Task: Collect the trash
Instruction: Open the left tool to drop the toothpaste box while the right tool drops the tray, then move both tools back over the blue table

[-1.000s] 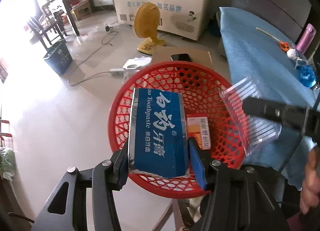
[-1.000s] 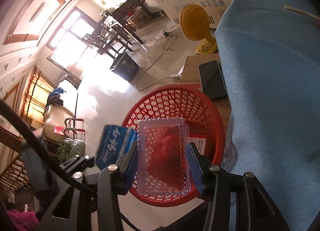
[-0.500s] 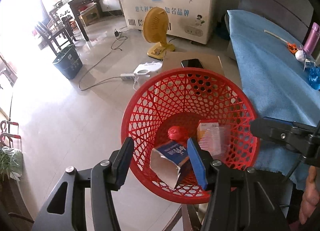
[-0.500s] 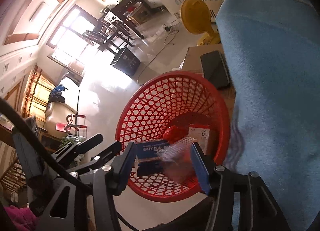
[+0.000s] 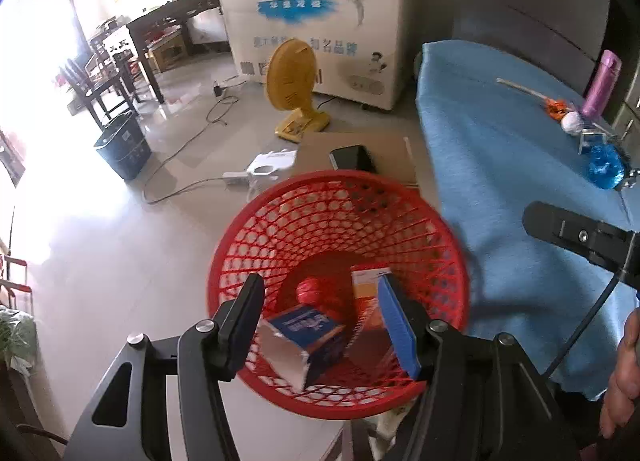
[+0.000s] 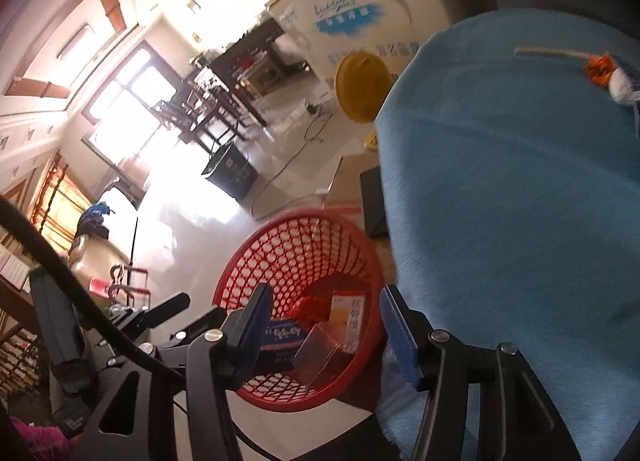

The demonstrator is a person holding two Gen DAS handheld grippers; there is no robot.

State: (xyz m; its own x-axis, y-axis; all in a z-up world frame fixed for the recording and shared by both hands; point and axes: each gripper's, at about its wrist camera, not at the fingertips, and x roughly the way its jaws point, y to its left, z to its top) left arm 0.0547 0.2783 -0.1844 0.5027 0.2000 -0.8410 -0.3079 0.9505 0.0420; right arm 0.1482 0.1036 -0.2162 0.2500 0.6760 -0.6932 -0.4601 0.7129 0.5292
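Floor-standing red basket (image 5: pixel 416 217) holds blue box (image 5: pixel 308 337) tilted.

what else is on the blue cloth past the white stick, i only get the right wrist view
Observer: A purple bottle stands upright near the far edge of the blue cloth.
Operator: anything nearer than that
Observer: Yes, a shiny blue ball sits on the cloth, on this side of the bottle.
Operator: and the dark slab behind the red basket
Observer: It's a phone, lying flat on a cardboard box.
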